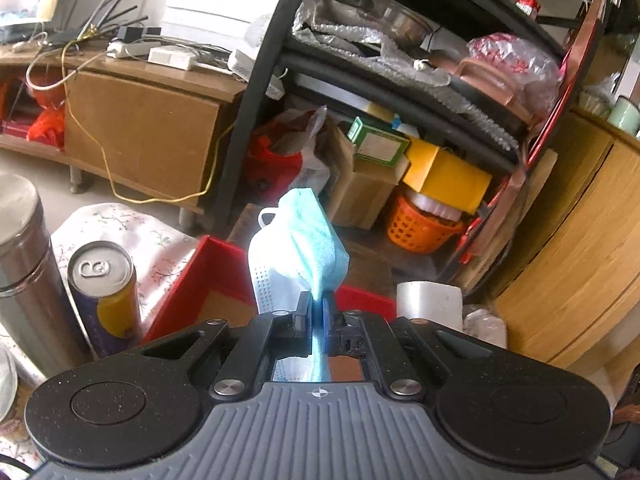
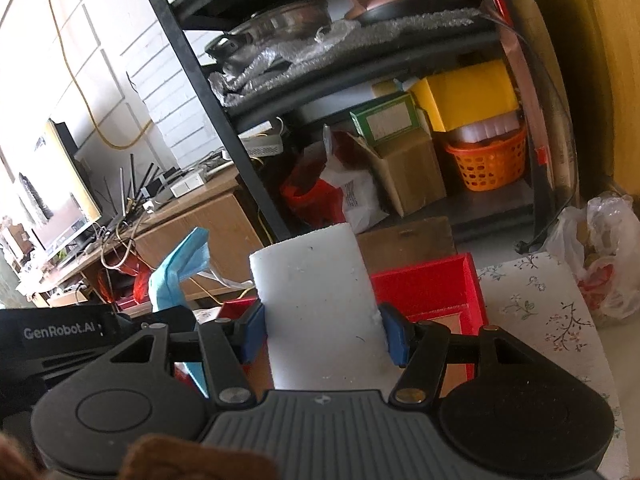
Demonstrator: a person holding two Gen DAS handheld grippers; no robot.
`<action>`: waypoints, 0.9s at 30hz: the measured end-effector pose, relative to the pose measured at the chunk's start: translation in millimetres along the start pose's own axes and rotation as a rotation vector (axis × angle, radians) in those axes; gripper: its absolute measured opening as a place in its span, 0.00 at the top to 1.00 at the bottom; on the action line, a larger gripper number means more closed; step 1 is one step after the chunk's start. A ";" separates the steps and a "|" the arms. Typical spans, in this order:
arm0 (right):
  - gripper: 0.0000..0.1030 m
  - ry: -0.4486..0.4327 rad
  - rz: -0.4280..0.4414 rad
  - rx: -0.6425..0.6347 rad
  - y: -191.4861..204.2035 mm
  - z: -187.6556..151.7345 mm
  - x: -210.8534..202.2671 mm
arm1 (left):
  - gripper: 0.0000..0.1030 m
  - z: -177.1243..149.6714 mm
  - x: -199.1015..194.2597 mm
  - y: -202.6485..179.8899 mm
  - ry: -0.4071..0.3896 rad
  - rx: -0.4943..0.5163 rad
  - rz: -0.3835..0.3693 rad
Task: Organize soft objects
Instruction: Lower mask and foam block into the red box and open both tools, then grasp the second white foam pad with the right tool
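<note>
Left gripper (image 1: 318, 300) pinches blue face masks (image 1: 298, 248); right gripper (image 2: 322, 330) clamps white foam block (image 2: 316, 304) above red box (image 2: 432, 292); loosely pinched masks could slip.

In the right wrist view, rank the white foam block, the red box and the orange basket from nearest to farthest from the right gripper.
1. White foam block: clamped between the right gripper's fingers.
2. Red box: just behind the block, on the table.
3. Orange basket: farthest, on the bottom shelf, upper right.
</note>
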State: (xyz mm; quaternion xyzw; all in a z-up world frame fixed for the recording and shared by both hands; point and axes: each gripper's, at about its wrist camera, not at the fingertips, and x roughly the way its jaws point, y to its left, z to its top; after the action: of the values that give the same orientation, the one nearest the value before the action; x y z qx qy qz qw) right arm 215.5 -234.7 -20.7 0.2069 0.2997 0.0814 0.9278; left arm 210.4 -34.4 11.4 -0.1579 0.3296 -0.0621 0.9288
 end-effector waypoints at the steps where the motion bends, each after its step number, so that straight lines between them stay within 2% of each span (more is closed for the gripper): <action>1: 0.69 0.007 -0.003 -0.001 -1.0 -0.7 3.2 | 0.96 -0.4 3.2 -0.7 0.008 0.011 0.008; 6: 0.64 0.028 -0.045 0.004 -5.6 -3.6 13.1 | 0.76 -4.2 7.4 -0.7 0.014 0.046 0.069; 8: 0.64 0.022 -0.049 0.011 -7.1 -2.2 11.1 | 0.53 -4.0 4.4 -1.9 0.009 0.060 0.078; 11: 0.61 0.011 -0.047 0.008 -4.9 1.0 4.0 | 0.38 -5.4 -5.8 -4.5 -0.019 0.084 0.086; 16: 0.59 0.012 -0.051 -0.020 0.2 -0.6 -15.9 | 0.29 -7.3 -24.6 -4.0 -0.031 0.094 0.080; 21: 0.50 0.009 -0.058 -0.112 10.5 -13.9 -47.0 | 0.27 -13.3 -49.8 -3.4 -0.040 0.117 0.074; 27: 0.48 0.020 -0.036 -0.142 17.1 -35.1 -77.8 | 0.25 -23.8 -90.1 -0.8 -0.064 0.169 0.083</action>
State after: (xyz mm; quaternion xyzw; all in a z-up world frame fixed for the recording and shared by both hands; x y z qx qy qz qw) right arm 131.5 -228.9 1.6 0.1342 0.3062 0.0880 0.9383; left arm 125.5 -21.3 47.6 -0.0673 0.2997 -0.0460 0.9506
